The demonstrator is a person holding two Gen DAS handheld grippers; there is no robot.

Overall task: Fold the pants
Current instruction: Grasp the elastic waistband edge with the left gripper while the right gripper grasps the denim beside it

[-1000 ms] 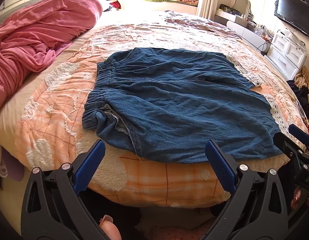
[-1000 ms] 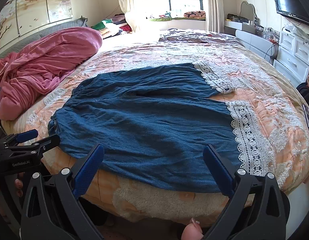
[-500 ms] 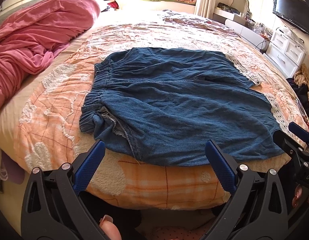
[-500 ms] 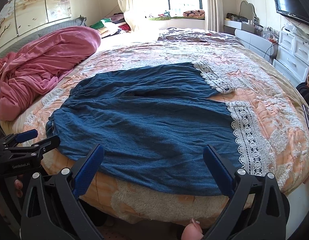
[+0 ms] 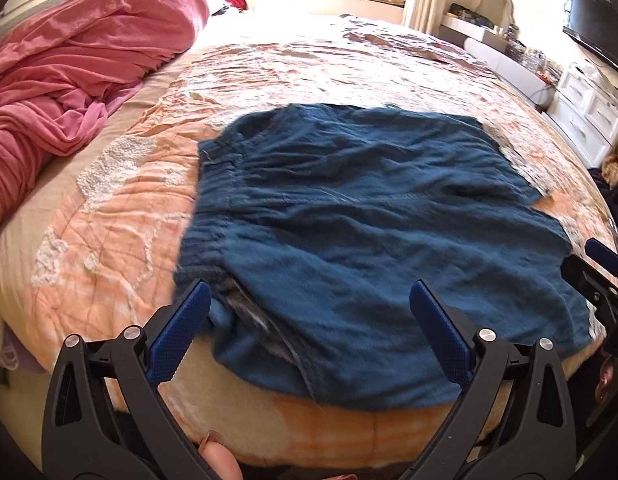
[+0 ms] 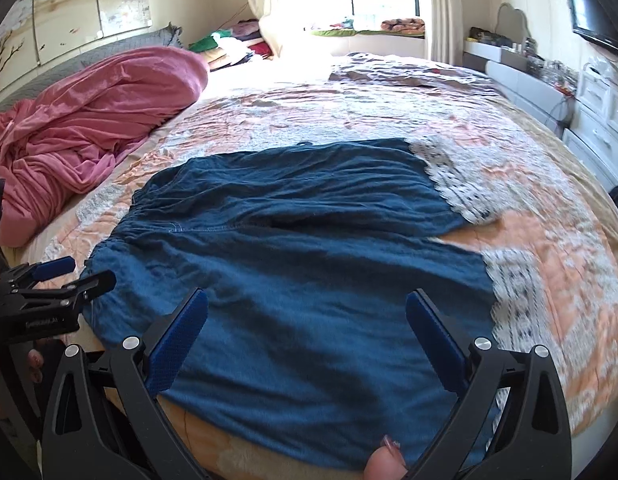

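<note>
Dark blue pants (image 5: 369, 216) (image 6: 301, 248) lie spread flat across the near part of the bed, waistband to the left and white lace leg hems (image 6: 513, 300) to the right. My left gripper (image 5: 309, 304) hangs open over the near waistband corner, its blue pads wide apart and empty. My right gripper (image 6: 307, 314) is open above the near leg, nothing between its fingers. Each gripper shows at the edge of the other's view: the right one (image 5: 601, 268) and the left one (image 6: 61, 280).
The bed has a peach patterned quilt (image 5: 109, 240) with its front edge just below the grippers. A heap of pink bedding (image 5: 69, 80) lies at the left. White drawers (image 6: 605, 120) and a wall TV (image 5: 597, 28) stand to the right.
Both grippers have moved forward over the bed edge, closer to the pants. The pants lie as before. Both stay open.
</note>
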